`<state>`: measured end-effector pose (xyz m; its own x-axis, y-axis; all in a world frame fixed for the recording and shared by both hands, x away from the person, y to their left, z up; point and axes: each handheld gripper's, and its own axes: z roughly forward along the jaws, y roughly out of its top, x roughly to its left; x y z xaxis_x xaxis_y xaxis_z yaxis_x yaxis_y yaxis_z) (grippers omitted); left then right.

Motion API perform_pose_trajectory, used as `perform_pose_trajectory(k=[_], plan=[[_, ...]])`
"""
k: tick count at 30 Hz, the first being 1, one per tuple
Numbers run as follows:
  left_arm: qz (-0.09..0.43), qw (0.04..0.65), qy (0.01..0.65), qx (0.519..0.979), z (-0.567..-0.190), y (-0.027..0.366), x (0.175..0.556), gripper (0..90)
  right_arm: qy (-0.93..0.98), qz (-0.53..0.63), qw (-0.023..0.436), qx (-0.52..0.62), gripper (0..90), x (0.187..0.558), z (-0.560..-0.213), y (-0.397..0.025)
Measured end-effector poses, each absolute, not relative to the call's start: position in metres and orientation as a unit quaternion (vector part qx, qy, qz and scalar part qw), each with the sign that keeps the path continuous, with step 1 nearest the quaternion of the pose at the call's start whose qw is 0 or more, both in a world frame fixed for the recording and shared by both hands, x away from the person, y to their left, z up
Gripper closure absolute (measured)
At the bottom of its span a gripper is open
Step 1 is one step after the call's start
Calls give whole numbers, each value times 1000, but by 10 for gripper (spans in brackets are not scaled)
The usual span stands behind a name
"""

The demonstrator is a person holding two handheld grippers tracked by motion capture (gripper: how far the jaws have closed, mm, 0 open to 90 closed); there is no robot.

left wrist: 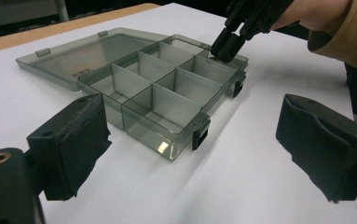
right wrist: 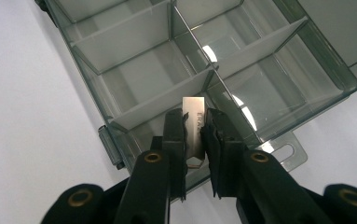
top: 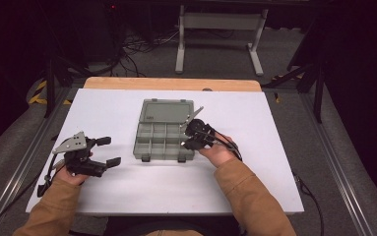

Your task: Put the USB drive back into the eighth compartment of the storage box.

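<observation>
- Eraser [right wrist: 195,122]: small white block, pinched between the right gripper [right wrist: 195,128] fingers, over the near-edge cell of the organizer box [top: 162,136].
- Long axis: in line with the fingers, tip toward the dividers.
- Left gripper [top: 108,151]: fingers spread, holding nothing, apart from the box.
- Desk [top: 102,113]: white top; dark room, cables on the floor.

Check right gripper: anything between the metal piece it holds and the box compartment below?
Nothing visible. The right gripper is shut on the metal piece, right over an open compartment at the box edge; the lid lies flat behind.
</observation>
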<state>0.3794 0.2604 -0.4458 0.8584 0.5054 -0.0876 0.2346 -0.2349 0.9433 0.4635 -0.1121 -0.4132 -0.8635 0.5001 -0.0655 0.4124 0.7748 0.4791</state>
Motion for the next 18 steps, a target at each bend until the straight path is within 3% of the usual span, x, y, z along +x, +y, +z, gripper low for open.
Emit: perform_pose_trajectory(k=[18], plan=[[118,571,238,777,-446,260,380,99,942,217,82,242,786,465,-418,-110]])
